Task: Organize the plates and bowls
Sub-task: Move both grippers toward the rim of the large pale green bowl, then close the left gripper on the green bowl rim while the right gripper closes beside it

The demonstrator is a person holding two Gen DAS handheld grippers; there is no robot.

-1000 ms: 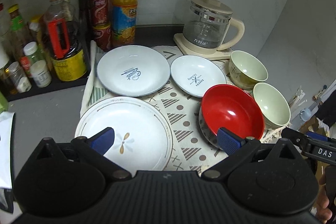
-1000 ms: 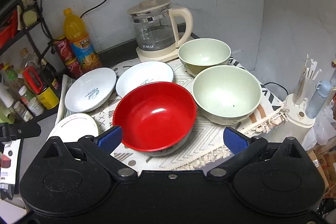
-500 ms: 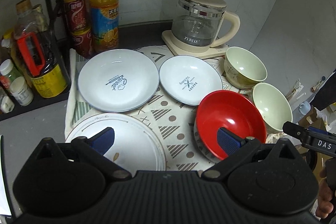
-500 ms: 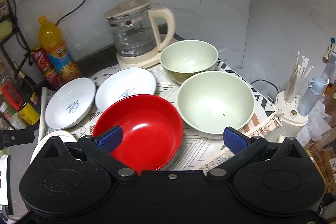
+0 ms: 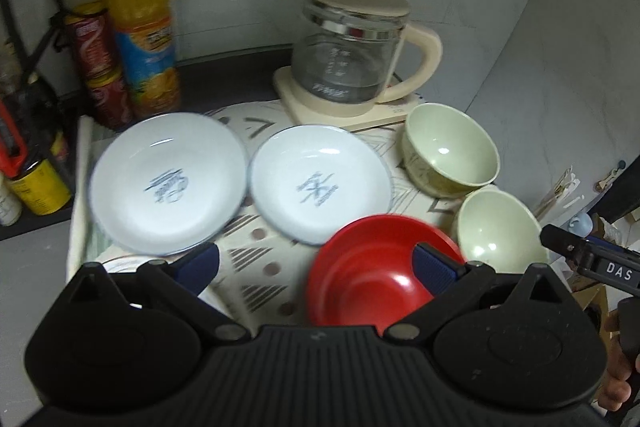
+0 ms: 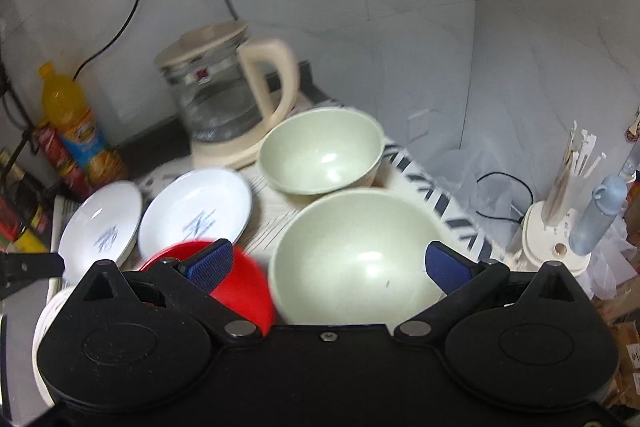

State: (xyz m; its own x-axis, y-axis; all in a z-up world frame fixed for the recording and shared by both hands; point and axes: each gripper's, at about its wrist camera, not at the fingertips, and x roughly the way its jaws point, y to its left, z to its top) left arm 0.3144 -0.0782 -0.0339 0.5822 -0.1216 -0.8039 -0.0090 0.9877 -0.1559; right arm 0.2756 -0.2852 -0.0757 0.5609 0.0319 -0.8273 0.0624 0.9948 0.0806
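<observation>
Two white plates, a larger one and a smaller one, lie side by side on a patterned mat. A red bowl sits at the mat's front, with two pale green bowls to its right. My left gripper hovers open above the mat and the red bowl's left side. My right gripper is open, its fingers spread above the near green bowl; the far green bowl lies beyond. A big flowered plate is mostly hidden at the lower left.
A glass kettle on its base stands behind the dishes. An orange drink bottle and red cans line the back left beside a rack. A white holder with sticks and a blue bottle stand off the mat's right edge.
Both grippers have moved to the right. The left now faces the two white plates and the red bowl; the right has shifted from the red bowl to over the near green bowl.
</observation>
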